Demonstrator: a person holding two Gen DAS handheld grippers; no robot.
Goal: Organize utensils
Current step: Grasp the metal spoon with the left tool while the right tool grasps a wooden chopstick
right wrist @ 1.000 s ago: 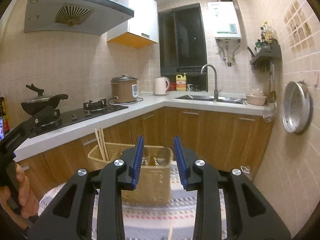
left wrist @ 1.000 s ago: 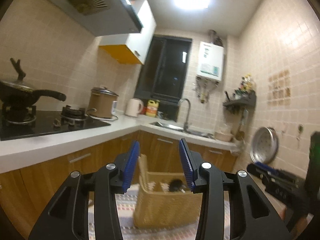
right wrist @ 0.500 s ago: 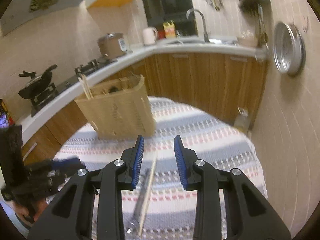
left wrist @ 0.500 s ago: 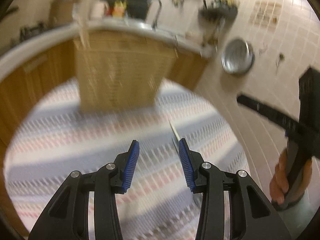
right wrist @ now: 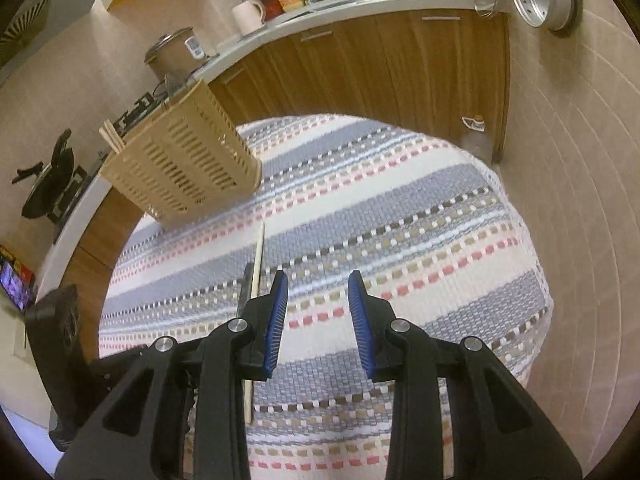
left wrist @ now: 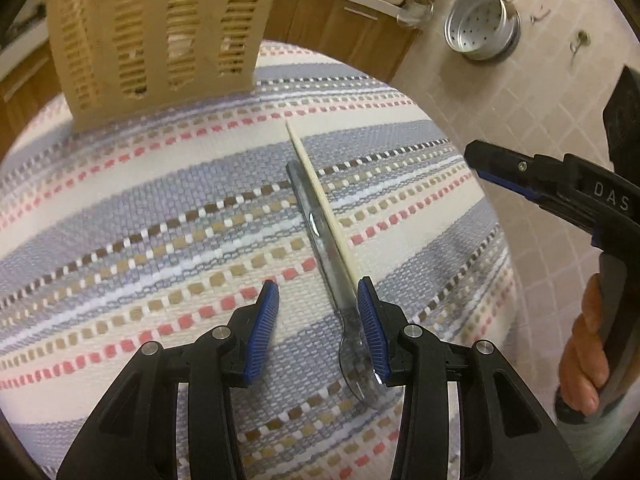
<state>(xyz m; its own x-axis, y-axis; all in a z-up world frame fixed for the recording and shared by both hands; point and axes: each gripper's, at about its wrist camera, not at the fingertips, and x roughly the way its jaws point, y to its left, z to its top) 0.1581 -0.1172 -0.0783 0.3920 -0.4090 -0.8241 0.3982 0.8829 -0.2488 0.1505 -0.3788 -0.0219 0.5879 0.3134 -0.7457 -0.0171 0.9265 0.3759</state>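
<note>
Because the task is to sort utensils into a holder, we read the slatted basket (left wrist: 160, 36) at about eleven o'clock in the left wrist view as the destination, standing on the striped cloth (left wrist: 120, 208) with the loose pieces laid out in front of it for easy picking. Moving rightward, a metal spoon (left wrist: 320, 236) lies flat on the cloth with its handle toward twelve o'clock and its bowl toward six, and a single pale chopstick (left wrist: 320, 196) rests along its right edge, touching or just overlapping it; we cannot tell which. Our left gripper (left wrist: 318, 304) is pitched down over the cloth, jaws wide and empty, its right finger sitting over the spoon's neck, so we judge it is lining up on the spoon or the chopstick but is not centred on either. Further right, at three o'clock, our right gripper (left wrist: 560, 192) shows from the side in a hand (left wrist: 588, 344), held level above the cloth. In the right wrist view the basket (right wrist: 180, 168) sits at ten o'clock with chopsticks already standing in its near-left corner, the chopstick (right wrist: 258, 256) runs down behind the left finger, and the right gripper (right wrist: 318, 306) hangs open over bare cloth with nothing between its fingers.
</note>
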